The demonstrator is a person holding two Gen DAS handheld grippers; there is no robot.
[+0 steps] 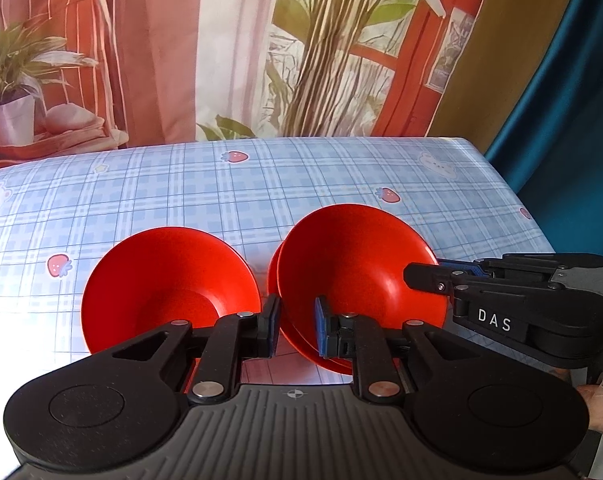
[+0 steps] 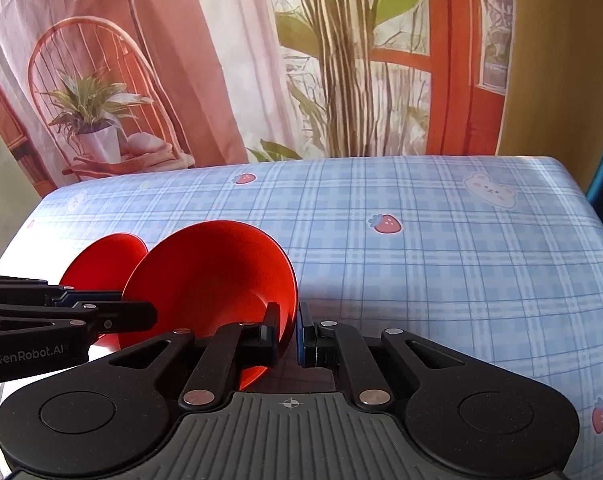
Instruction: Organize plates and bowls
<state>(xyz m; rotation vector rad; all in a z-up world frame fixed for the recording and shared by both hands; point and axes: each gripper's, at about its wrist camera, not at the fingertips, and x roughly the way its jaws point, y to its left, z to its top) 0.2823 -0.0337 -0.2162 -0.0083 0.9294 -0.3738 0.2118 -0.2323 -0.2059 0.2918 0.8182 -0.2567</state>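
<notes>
Two red bowls sit close together on the blue plaid tablecloth [image 1: 261, 184]. In the left wrist view the left bowl [image 1: 165, 284] is beside the right bowl [image 1: 353, 268], which is tilted and rests on another red dish under it [image 1: 337, 364]. My left gripper [image 1: 297, 328] is open, its fingers straddling the gap between the bowls. My right gripper [image 2: 288, 332] is shut on the near rim of the right bowl [image 2: 213, 280], holding it tilted. The right gripper also shows at the right in the left wrist view [image 1: 429, 276].
The table's right edge [image 2: 597, 208] and far edge border a printed backdrop with a plant and chair [image 2: 93, 120]. Bare tablecloth [image 2: 441, 272] stretches right of the bowls. The left gripper's body reaches in at the left of the right wrist view [image 2: 61, 320].
</notes>
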